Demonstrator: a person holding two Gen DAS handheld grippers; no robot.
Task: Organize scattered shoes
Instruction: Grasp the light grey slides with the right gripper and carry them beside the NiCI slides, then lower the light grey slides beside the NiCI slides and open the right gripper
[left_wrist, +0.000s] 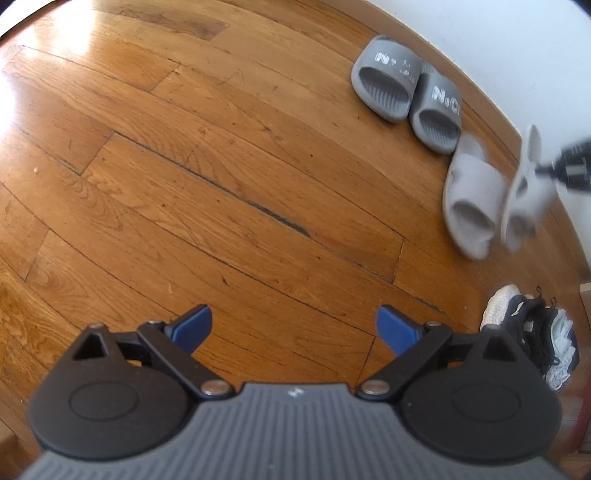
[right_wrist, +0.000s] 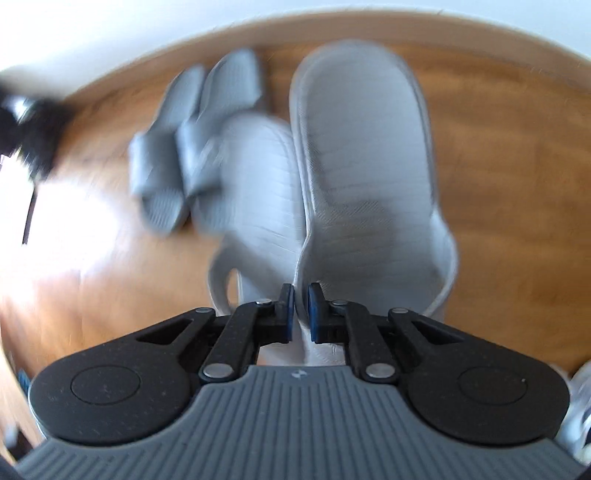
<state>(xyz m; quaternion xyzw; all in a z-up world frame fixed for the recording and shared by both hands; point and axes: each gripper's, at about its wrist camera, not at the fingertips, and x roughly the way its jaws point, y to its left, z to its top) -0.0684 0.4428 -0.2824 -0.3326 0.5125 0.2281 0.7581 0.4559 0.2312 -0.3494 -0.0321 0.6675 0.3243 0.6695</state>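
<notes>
- Gripping a light grey slipper (right_wrist: 365, 177) by its edge, the right gripper (right_wrist: 301, 310) has its blue-padded jaws clenched on the rim, the slipper stretching away ahead of them, blurred, apparently held off the wooden floor (right_wrist: 498, 206).
- Just left of those jaws lies the matching light grey slipper (right_wrist: 258, 192), close alongside the held one.
- Further ahead and left sit two dark grey slippers (right_wrist: 192, 147), side by side near the white wall (right_wrist: 110, 37).
- The left gripper (left_wrist: 293, 328) hangs over bare floor, jaws spread wide and holding nothing.
- Right of the left jaws rests a dark blue and white sneaker (left_wrist: 535, 332).
</notes>
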